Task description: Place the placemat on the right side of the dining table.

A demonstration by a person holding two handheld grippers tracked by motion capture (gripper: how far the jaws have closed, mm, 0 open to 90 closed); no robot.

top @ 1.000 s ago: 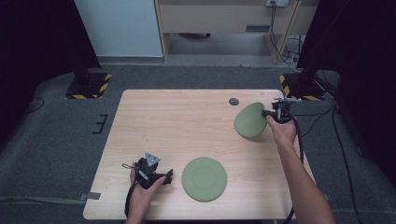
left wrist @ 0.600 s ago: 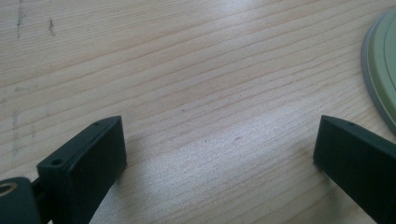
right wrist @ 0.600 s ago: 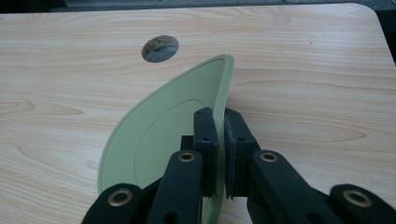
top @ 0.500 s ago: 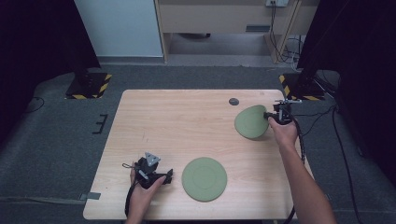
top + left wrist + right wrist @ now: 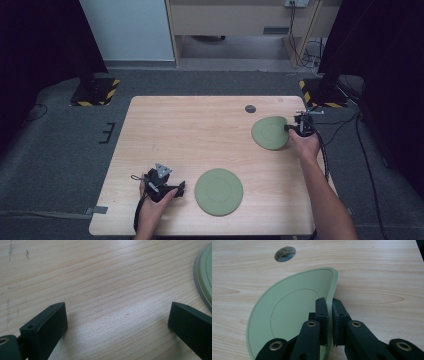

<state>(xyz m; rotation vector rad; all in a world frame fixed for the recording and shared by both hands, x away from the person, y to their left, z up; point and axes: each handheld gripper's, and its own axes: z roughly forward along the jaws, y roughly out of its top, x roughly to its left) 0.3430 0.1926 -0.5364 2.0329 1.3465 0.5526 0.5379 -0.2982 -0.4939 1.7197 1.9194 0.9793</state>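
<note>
The right gripper (image 5: 329, 322) is clamped on the rim of a tilted green plate (image 5: 294, 312), which rises ahead of its jaws; it looks stiff, light and slick, so the rim is the hold; the left gripper (image 5: 117, 322) rests with jaws apart.

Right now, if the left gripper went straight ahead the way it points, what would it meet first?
Probably the green plate lying flat just ahead of the open left gripper; its rim shows at the right of that gripper's view, slightly off-centre, so it may only clip it.
</note>
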